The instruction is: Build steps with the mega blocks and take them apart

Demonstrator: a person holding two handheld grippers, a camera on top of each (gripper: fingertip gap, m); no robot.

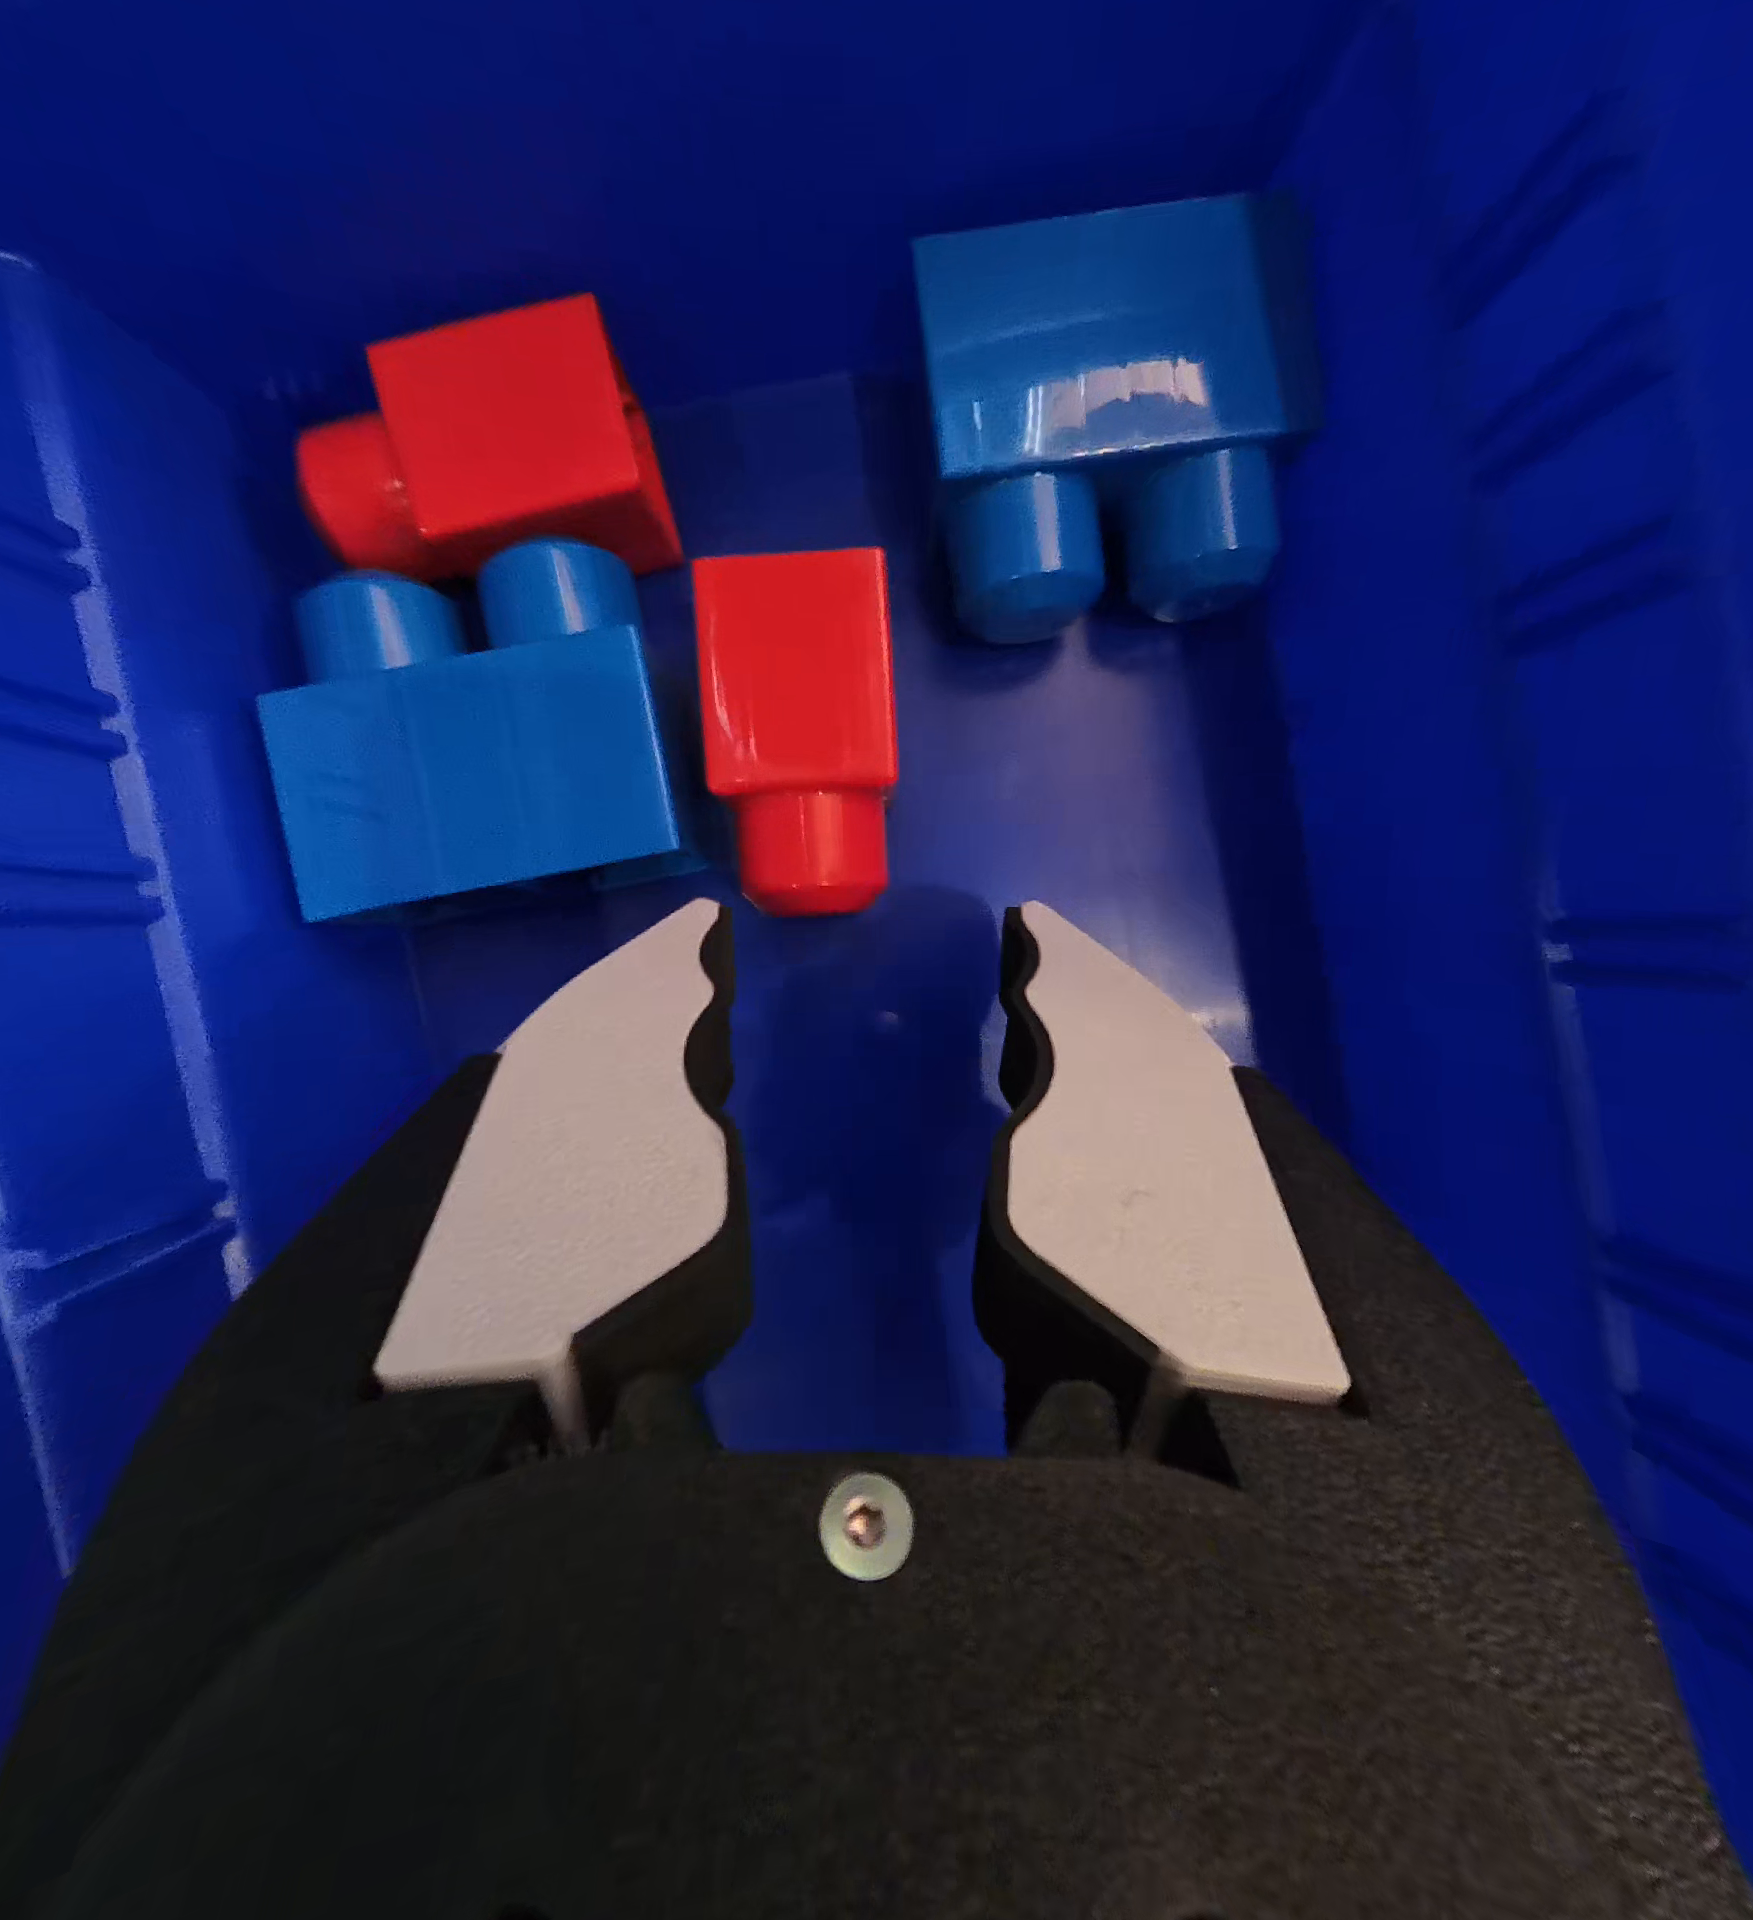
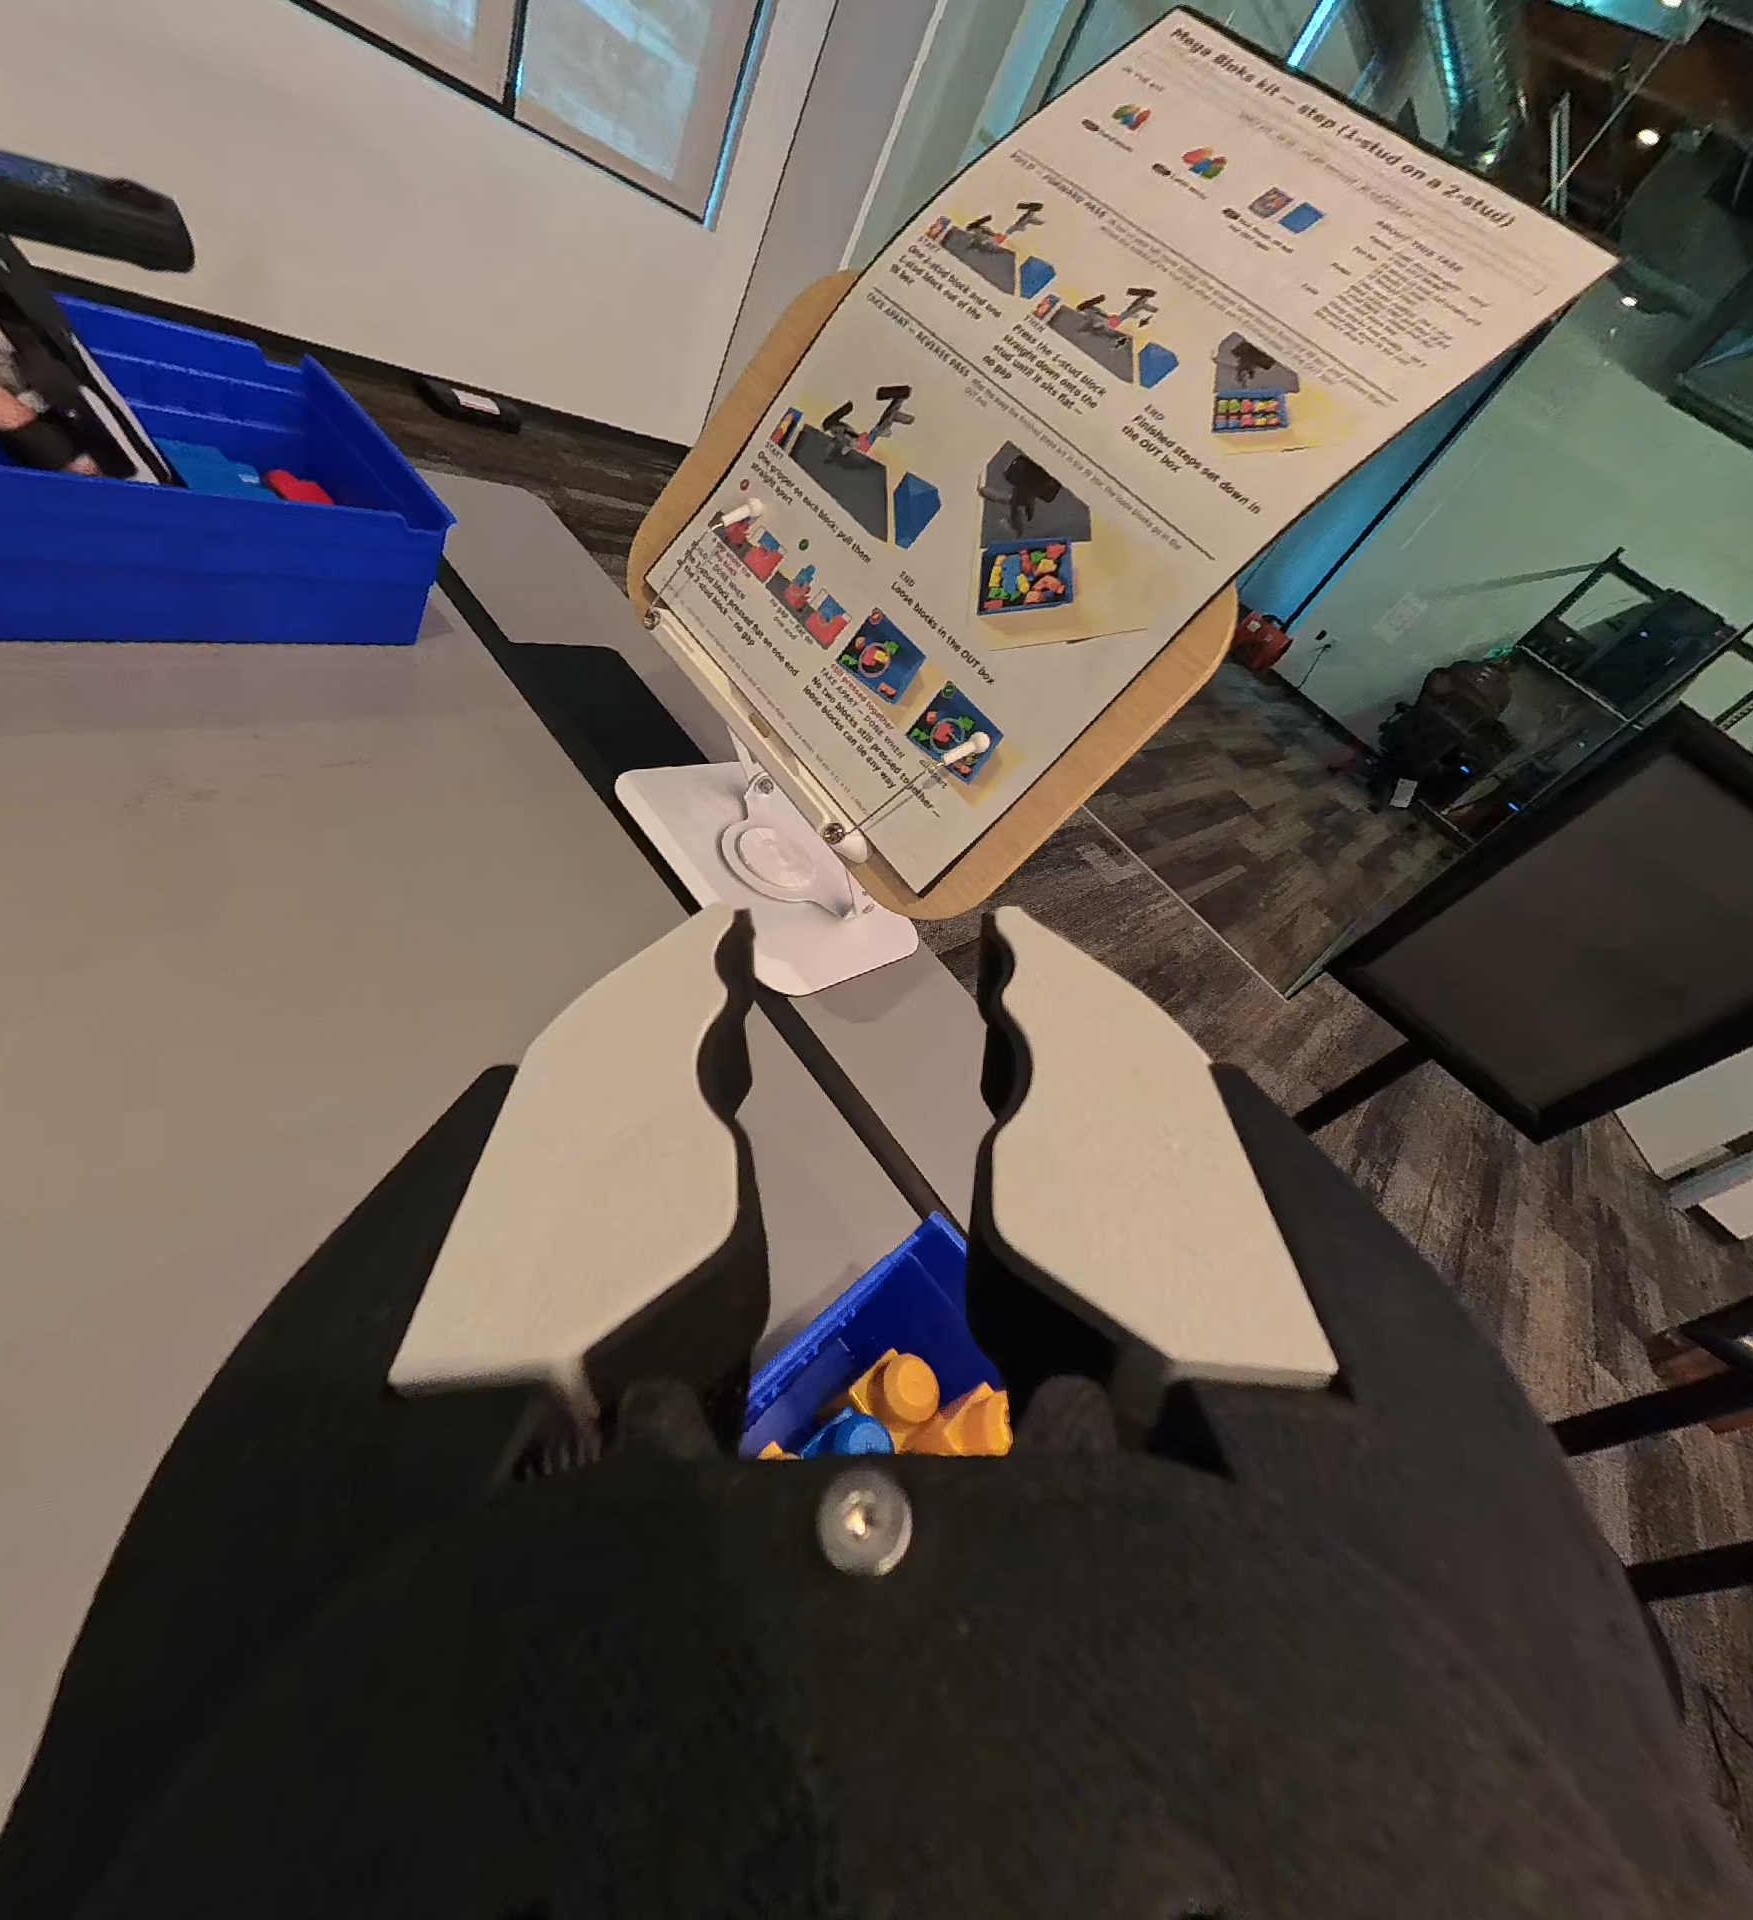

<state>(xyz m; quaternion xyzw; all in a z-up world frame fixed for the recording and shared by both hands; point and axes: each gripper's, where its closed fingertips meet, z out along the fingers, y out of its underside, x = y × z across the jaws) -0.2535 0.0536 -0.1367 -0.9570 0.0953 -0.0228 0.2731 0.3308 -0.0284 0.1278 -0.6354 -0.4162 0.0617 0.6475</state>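
— Blue bin (image 1: 1537,727) walls surround us; what do we see?
— Our left gripper (image 1: 861,914) gapes empty above two red blocks (image 1: 794,665) and two blue blocks (image 1: 467,769) lying loose.
— Right gripper (image 2: 861,925)?
— Spread empty, above the grey table (image 2: 228,935).

Inside the blue bin (image 1: 1630,935), even and fairly dim light is seen, with the walls darkening toward the corners. Bright highlights are reflected on the glossy two-stud blue block (image 1: 1111,374) and the red one-stud block (image 1: 794,717). The bin walls are bowed by wide-angle distortion and softly blurred at the edges. In the right wrist view, the grey table (image 2: 228,935) is evenly lit; soft shadows are cast beneath the instruction sheet (image 2: 1111,436). Straight lines are bent near the edges of that view.
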